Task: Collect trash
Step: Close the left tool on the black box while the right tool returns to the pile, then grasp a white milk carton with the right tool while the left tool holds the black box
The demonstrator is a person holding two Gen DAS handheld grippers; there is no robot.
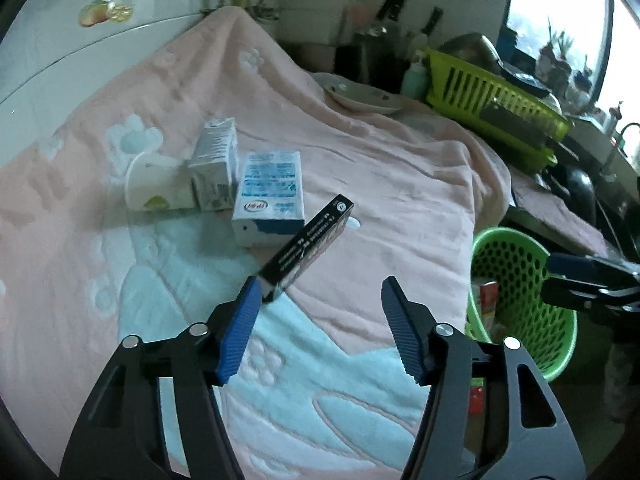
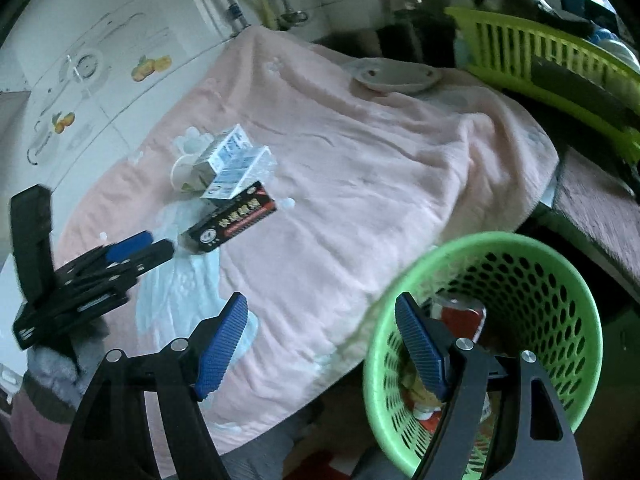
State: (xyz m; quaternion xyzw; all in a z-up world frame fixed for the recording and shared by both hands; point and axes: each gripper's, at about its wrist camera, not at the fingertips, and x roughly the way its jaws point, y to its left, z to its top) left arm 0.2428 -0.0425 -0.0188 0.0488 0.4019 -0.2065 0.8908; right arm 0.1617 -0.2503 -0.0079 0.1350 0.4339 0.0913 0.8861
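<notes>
the black box (image 1: 306, 246) lies on the pink towel (image 1: 380, 168) toward the desk's front edge, long axis running away from my left tool (image 1: 316, 300), near end beside its left pad. both tools released, nothing held; right tool (image 2: 320, 320) over the green basket (image 2: 560, 264).

Left wrist view: mounted right behind its own blue-padded black gripper (image 1: 318, 292), tilted down over the pink-and-pale-blue fleece blanket (image 1: 360, 168), pretty close to the long black cardboard box (image 1: 308, 240). Green perforated plastic basket (image 1: 520, 276) off at the right edge.

Right wrist view: same kind of mount behind the right gripper (image 2: 320, 308), also angled down, but sitting further right, nearly over the basket (image 2: 552, 276), further back from the box (image 2: 232, 220).

Shared by both: blanket (image 2: 360, 168), box, basket, white cartons (image 1: 268, 196) (image 2: 232, 164), lime slatted plastic rack (image 1: 488, 92) (image 2: 540, 48). Each catches the other's gripper at its edge.
</notes>
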